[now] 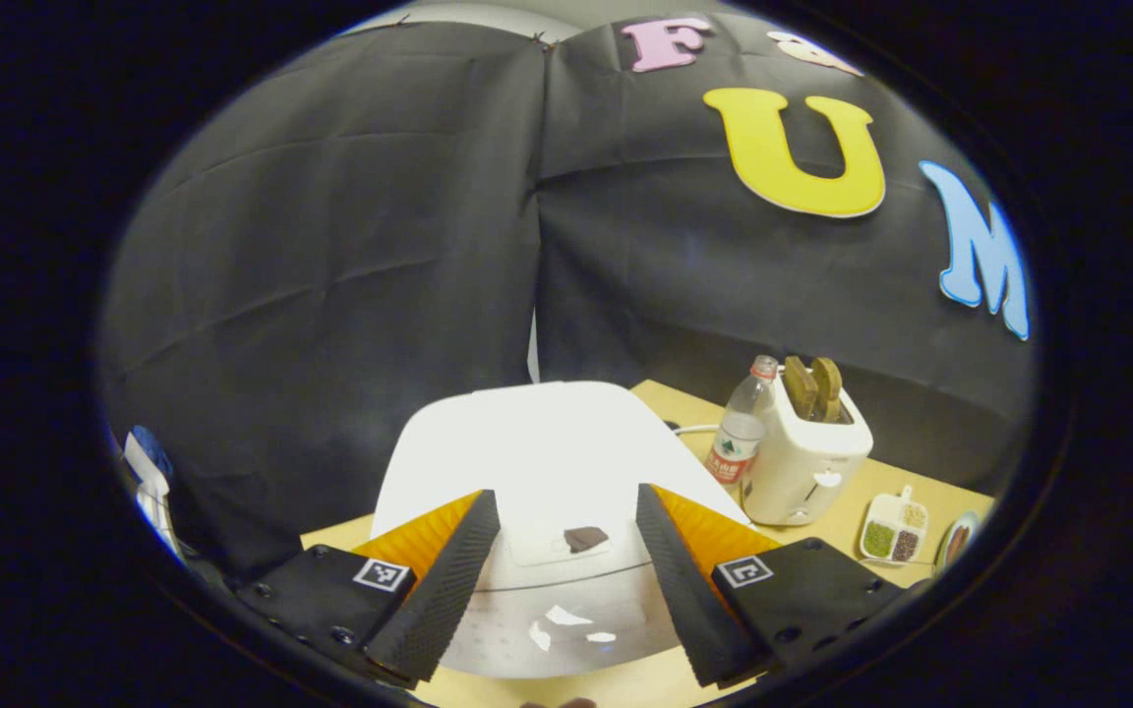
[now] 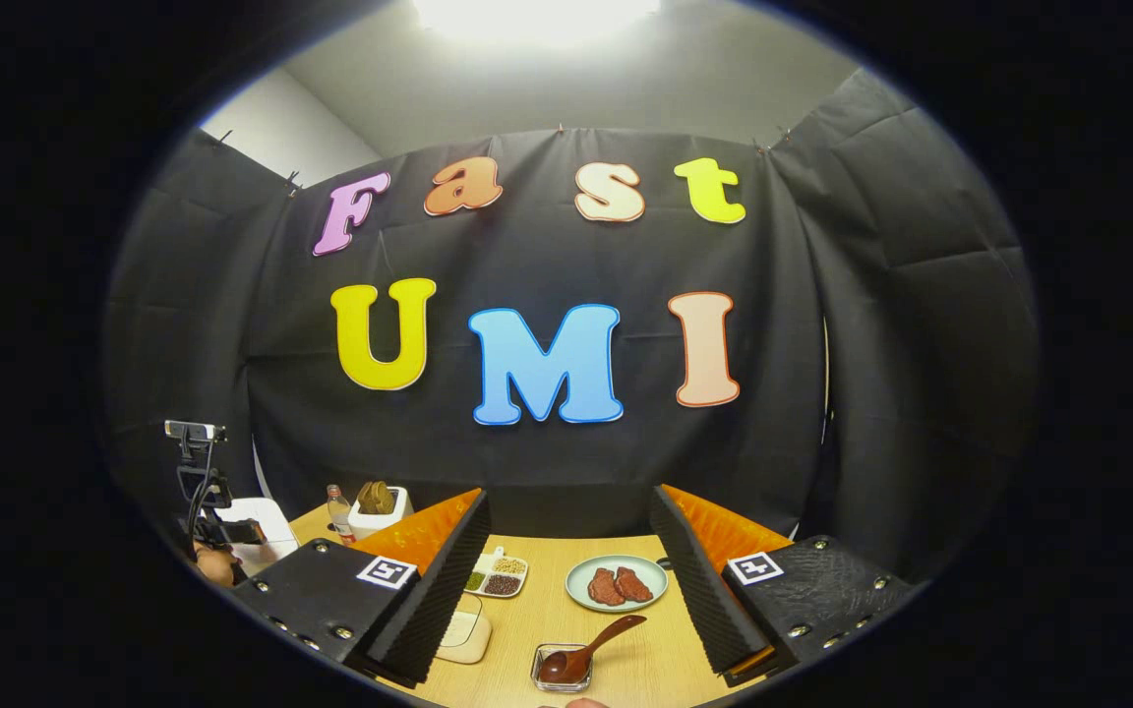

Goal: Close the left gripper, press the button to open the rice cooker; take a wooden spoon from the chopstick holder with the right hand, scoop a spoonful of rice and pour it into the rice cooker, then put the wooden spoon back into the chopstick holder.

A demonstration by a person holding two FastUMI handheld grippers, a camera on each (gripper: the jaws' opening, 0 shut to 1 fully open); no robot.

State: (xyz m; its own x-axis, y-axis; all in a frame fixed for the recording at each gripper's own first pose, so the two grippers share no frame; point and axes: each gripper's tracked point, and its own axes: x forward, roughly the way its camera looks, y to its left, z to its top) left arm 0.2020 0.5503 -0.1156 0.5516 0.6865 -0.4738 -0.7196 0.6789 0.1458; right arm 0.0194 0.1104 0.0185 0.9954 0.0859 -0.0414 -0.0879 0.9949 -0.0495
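Below your left tongs (image 1: 566, 580), in the left gripper view, stands the white rice cooker (image 1: 552, 472) with its lid down; the fingers are spread wide apart and hold nothing. On the lid front you see a small dark button (image 1: 586, 538), between the two fingers. To the right, on the bench (image 1: 881, 487), stands a white chopstick holder (image 1: 807, 462) with wooden handles (image 1: 814, 388) in it, a water bottle (image 1: 742, 433) just beside it, and a divided dish of grains (image 1: 893, 531) nearer the edge.

From the right gripper view, your right tongs (image 2: 571, 580) are also wide open and empty. Between the fingers lies a wooden spoon (image 2: 586, 651), its bowl resting in a small clear container (image 2: 562, 669). Behind it is a plate with two brown pieces (image 2: 618, 582). The left gripper (image 2: 208, 492) shows far left.
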